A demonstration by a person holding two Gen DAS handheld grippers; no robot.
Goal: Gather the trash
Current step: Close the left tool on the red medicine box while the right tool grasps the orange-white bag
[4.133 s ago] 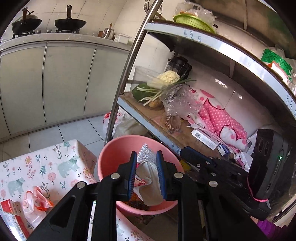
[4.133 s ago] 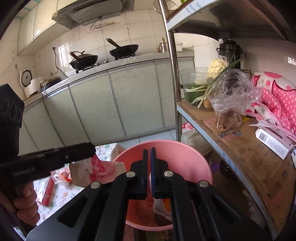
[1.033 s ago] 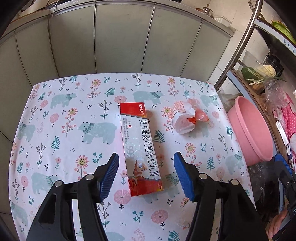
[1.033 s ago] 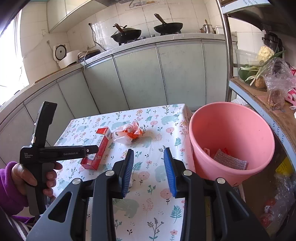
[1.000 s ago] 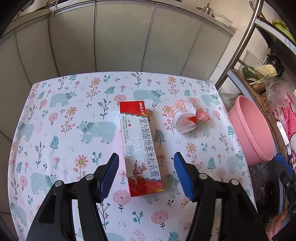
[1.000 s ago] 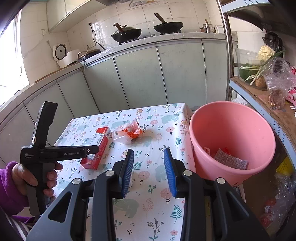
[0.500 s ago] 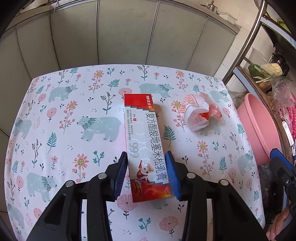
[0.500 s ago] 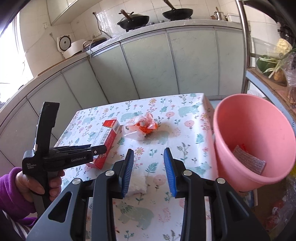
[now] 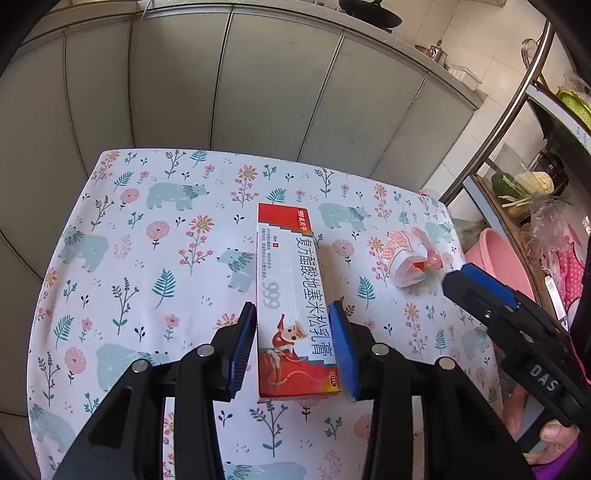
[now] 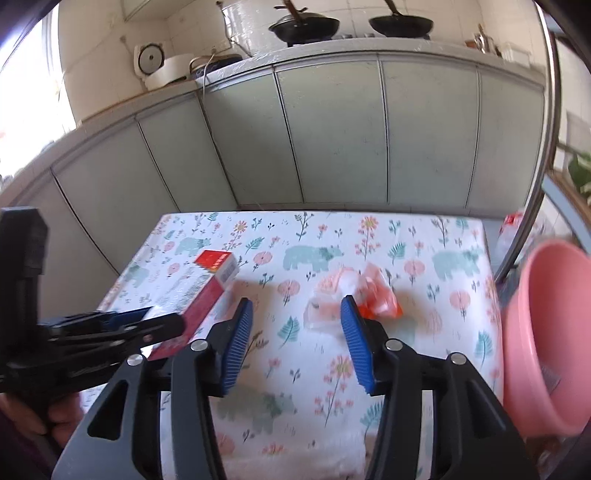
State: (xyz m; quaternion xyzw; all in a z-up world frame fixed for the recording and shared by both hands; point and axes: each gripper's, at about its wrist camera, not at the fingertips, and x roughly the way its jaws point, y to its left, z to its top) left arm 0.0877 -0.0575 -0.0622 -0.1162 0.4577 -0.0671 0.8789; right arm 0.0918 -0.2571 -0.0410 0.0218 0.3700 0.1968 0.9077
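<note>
A long red and white carton [image 9: 291,295] lies on the floral tablecloth [image 9: 147,258], and my left gripper [image 9: 291,308] is shut on its near half, one blue pad pressing each long side. In the right wrist view the same carton [image 10: 207,291] juts from the left gripper [image 10: 162,323] with its far end tipped up. A crumpled white and orange wrapper [image 10: 376,291] lies just beyond my right gripper [image 10: 295,306], whose jaws are opening with nothing between them. That wrapper [image 9: 406,258] sits to the right of the carton. The pink bucket [image 10: 535,350] stands off the table's right edge.
Grey cabinet fronts [image 9: 258,92] run behind the table. A metal rack [image 9: 509,110] with vegetables and bags stands to the right, above the pink bucket [image 9: 495,254]. Woks [image 10: 306,22] and a rice cooker [image 10: 159,66] sit on the counter. A hand [image 9: 532,421] holds the right gripper's handle.
My left jaws came in from wide apart and closed on the carton. The right gripper swung left from the bucket to the wrapper, and its jaws spread wider.
</note>
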